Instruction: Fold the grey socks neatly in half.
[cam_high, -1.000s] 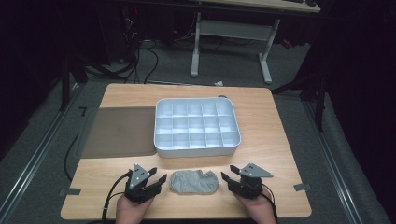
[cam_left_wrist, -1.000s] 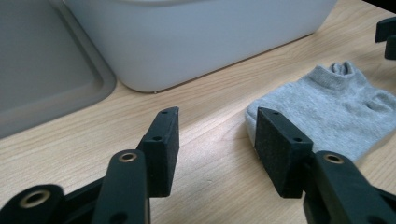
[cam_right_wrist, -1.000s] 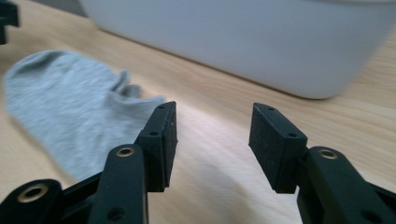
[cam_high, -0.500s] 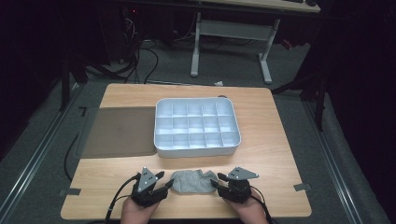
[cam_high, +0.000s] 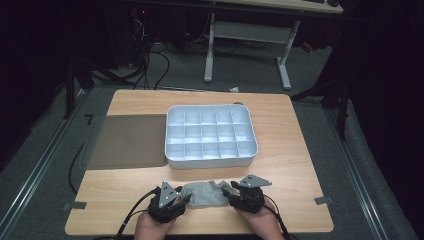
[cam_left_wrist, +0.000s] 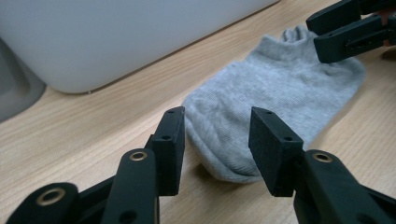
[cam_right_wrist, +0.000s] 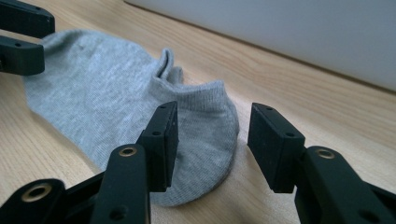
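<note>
Grey ankle sock (cam_high: 204, 194) lying flat near the table's (cam_high: 295, 165) front edge, a gripper at each end.

Its long axis runs left to right, cuff toward the right gripper (cam_right_wrist: 212, 140), toe toward the left gripper (cam_left_wrist: 217, 142). Both grippers' jaws stand apart astride the sock's ends, not pinching; the left's have just been closing, the right's reopening. Behind it, the white divided tray (cam_high: 172, 162) has empty compartments.
</note>
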